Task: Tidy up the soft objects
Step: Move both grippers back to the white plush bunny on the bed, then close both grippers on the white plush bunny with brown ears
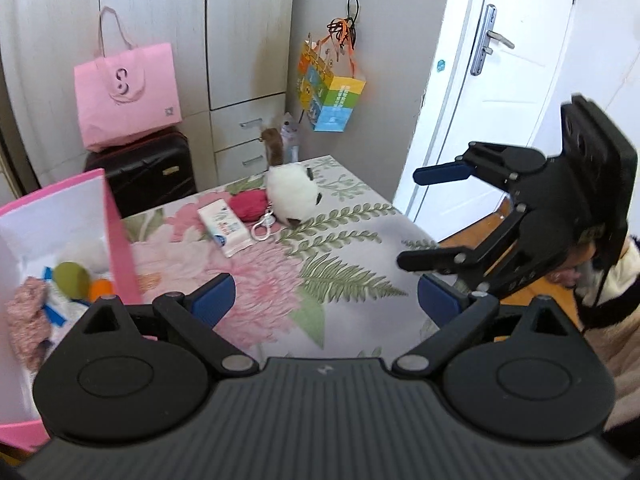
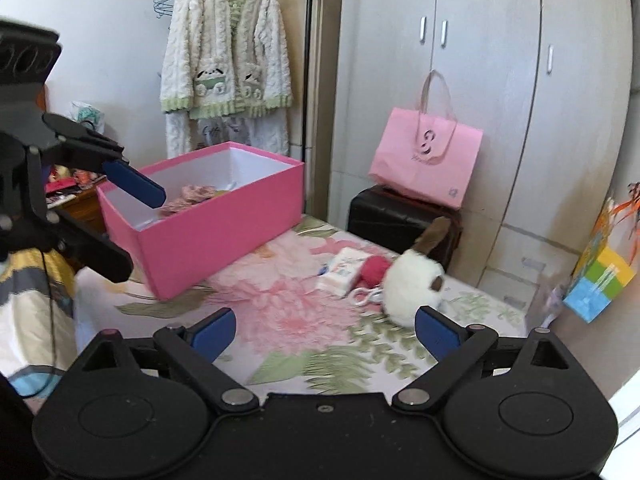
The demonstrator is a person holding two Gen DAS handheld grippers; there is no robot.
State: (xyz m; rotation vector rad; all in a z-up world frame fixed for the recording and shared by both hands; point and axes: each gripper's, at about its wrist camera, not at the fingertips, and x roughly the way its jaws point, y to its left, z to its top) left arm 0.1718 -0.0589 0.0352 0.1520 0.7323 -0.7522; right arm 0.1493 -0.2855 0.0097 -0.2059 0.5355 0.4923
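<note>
A pink box stands on the floral table cloth; in the left wrist view it holds a pink knit piece, a green ball and an orange ball. A white plush rabbit, a red yarn ball and a tissue pack lie together at the table's far side. They also show in the left wrist view: rabbit, yarn, pack. My left gripper is open and empty beside the box. My right gripper is open and empty above the table, short of the rabbit.
A pink paper bag sits on a dark suitcase by the wardrobe. A colourful gift bag hangs on the wall near a white door. A fluffy robe hangs behind the box.
</note>
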